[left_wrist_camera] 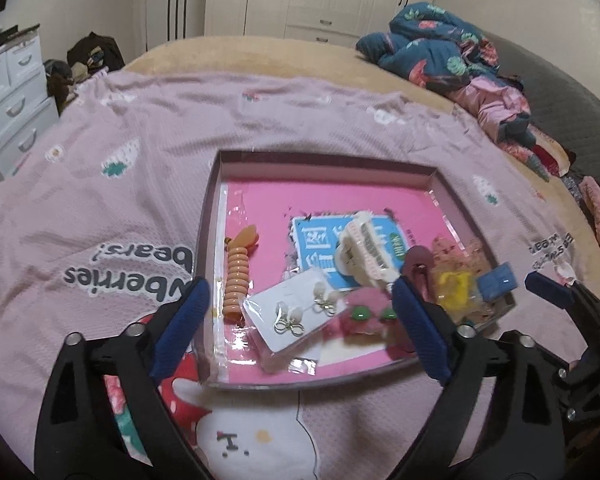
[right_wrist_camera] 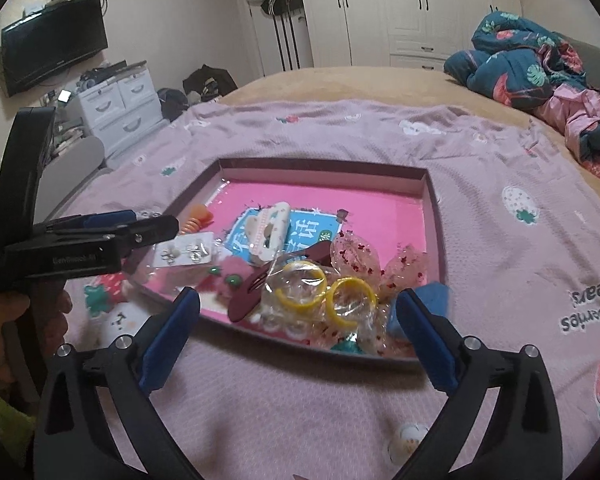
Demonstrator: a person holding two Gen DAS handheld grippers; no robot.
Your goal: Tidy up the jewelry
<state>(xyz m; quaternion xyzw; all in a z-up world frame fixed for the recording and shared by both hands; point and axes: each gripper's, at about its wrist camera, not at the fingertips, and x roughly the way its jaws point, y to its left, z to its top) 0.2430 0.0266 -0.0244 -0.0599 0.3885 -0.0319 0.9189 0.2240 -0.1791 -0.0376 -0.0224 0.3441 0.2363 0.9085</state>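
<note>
1. A shallow tray (left_wrist_camera: 216, 216) with a pink floor lies on a pink printed blanket (left_wrist_camera: 112, 184) spread over a bed; it fills the middle of both views.
2. The left tool (left_wrist_camera: 300, 312) hangs over the tray's near edge in the lower half of its own view, its blue-padded fingers (left_wrist_camera: 180, 320) spread wide with nothing pinched between them.
3. The right tool (right_wrist_camera: 298, 332) stands likewise spread at the bottom of the right wrist view, over the tray's near right corner, gripping nothing.
4. A card of earrings (left_wrist_camera: 296, 312) in a clear sleeve lies near the tray's front edge, between the left tool's fingers as seen in the picture.
5. Just left of it lies an orange spiral hair tie (left_wrist_camera: 236, 280).
6. A cream claw clip (left_wrist_camera: 364, 256) sits on a blue label in the tray's centre.
7. A pink fuzzy piece with green spots (left_wrist_camera: 364, 316) lies just right of the earring card.
8. Two yellow rings (right_wrist_camera: 324, 296) wrapped in clear plastic lie at the lower centre of the right wrist view, beside a dark red hair clip (right_wrist_camera: 256, 292).
9. A blue box (right_wrist_camera: 428, 304) sits at the tray's right corner, partly behind the right tool's finger.
10. A hand (right_wrist_camera: 24, 320) holds the left tool's handle at the left edge of the right wrist view.
</note>
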